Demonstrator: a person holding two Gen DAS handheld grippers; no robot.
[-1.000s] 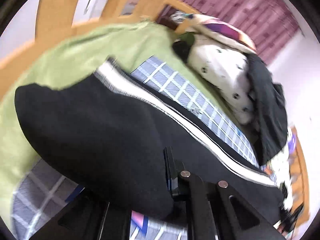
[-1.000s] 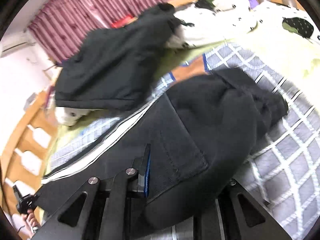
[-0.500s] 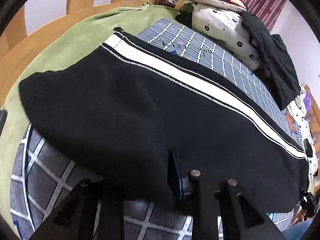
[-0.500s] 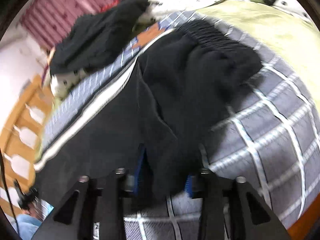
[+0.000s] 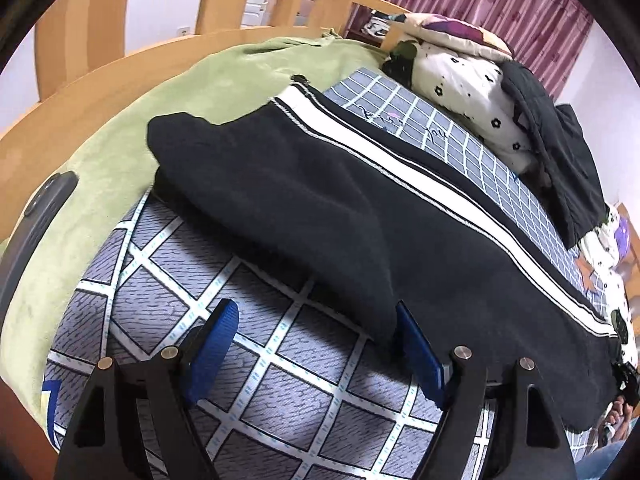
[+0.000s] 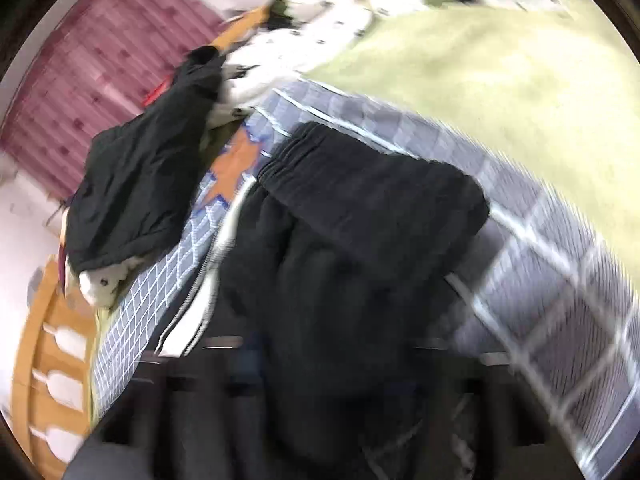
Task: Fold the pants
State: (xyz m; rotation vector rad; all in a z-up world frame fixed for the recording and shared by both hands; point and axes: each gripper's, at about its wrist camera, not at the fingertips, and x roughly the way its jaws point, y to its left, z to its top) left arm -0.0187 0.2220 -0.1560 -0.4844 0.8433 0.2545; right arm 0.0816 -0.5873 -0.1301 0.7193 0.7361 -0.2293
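The black pants (image 5: 320, 200) with a white side stripe (image 5: 440, 196) lie lengthwise across the grey checked bed cover (image 5: 260, 360). My left gripper (image 5: 316, 340) is open and empty, just in front of the pants' near hem edge, with its right pad (image 5: 420, 356) touching the fabric. In the blurred right wrist view the pants' waistband end (image 6: 360, 184) lies bunched ahead. My right gripper (image 6: 340, 400) is a dark smear at the bottom, with black fabric across it; its jaws cannot be made out.
A green blanket (image 5: 180, 80) lies under the cover. A dark jacket (image 5: 560, 140) sits on a spotted pillow (image 5: 460, 76). A wooden bed frame (image 5: 100, 52) rims the bed. A black phone (image 5: 44, 208) lies at the left edge.
My left gripper has let go of the pant hem, opened and drawn back. The pants now lie flat. My right gripper is moving fast and has blurred.
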